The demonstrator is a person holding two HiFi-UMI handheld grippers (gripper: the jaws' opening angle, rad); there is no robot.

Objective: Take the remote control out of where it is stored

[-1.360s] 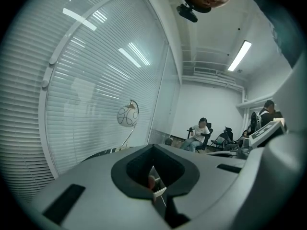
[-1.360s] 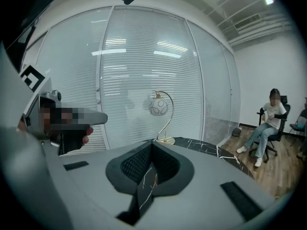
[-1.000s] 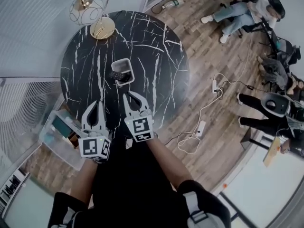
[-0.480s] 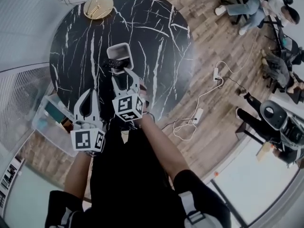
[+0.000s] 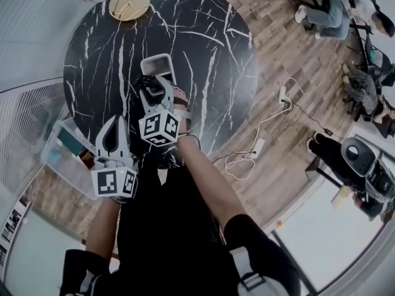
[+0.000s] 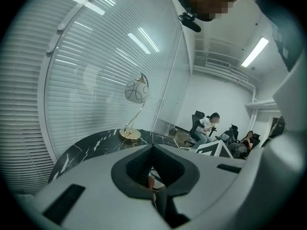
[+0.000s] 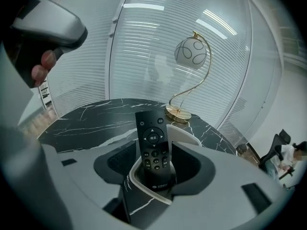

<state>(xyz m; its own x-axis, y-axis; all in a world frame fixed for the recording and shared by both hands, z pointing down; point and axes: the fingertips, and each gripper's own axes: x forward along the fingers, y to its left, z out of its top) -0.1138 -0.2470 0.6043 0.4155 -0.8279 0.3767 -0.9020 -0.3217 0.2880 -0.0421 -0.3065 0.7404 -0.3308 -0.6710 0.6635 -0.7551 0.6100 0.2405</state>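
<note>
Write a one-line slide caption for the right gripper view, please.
The right gripper, jaws just opened wide, straddles the black remote control standing upright in its white holder on the marble table.

Gold lamp (image 5: 128,5) (globe shade) on table (image 5: 213,48)

Head view looks steeply down from above the black marble tabletop (image 5: 210,48). Left gripper view faces almost level across it from farther back. Right gripper view tilts down, close on the remote control (image 7: 153,150); both gripper views share the lamp (image 6: 135,91) and blinds (image 6: 96,71).
</note>
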